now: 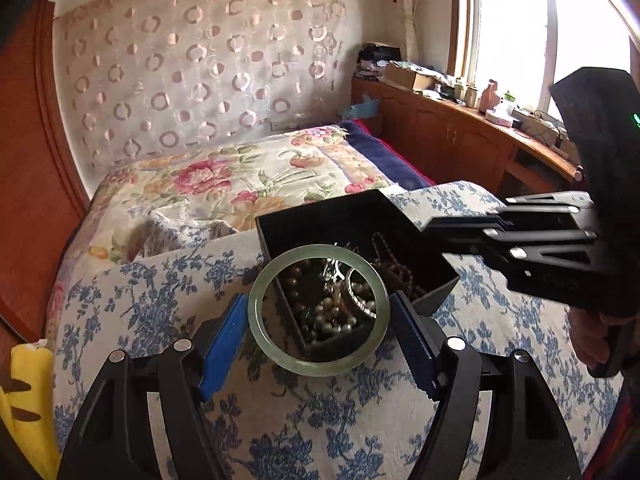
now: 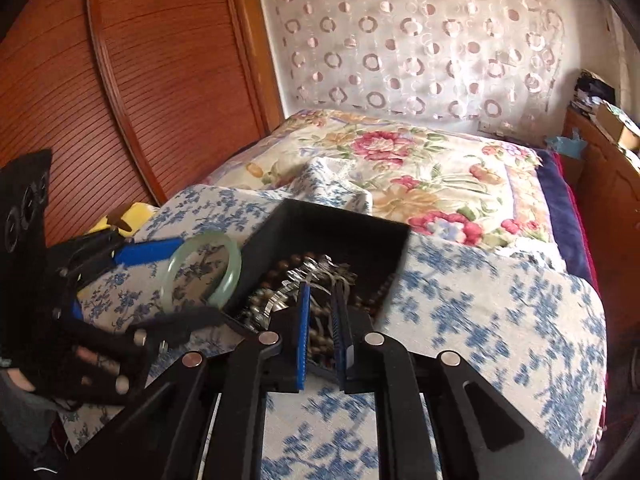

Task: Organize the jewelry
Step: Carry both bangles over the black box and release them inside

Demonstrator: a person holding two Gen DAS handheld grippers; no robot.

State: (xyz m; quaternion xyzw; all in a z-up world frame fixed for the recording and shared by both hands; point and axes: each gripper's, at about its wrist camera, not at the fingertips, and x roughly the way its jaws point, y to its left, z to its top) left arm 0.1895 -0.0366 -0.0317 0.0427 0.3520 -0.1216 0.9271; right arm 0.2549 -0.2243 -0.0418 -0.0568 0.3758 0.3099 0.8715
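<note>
Smooth, translucent pale-green jade bangle [image 1: 318, 310] held round between left tongs [image 1: 320, 312].

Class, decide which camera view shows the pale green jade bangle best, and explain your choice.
The left wrist view: the pale green jade bangle appears as a full ring held between the left gripper fingers. The right wrist view shows it obliquely, partly hidden.

Box contents: in your left wrist view the jade bangle [image 1: 318, 311] covers part of the tangle of beads [image 1: 336, 316] in the black box [image 1: 340, 216]; you cannot tell the pieces apart.
Right hand-held gripper [image 2: 323, 300]: its tips sink among the strands [image 2: 320, 276], so you cannot tell whether anything is pinched.
Bedspread [image 2: 500, 312]: motion-blurred at the right of your right wrist view.
Yellow object [image 1: 28, 392]: cut off at the lower left edge.
Counter [image 1: 496, 120]: its items are too small to name.
</note>
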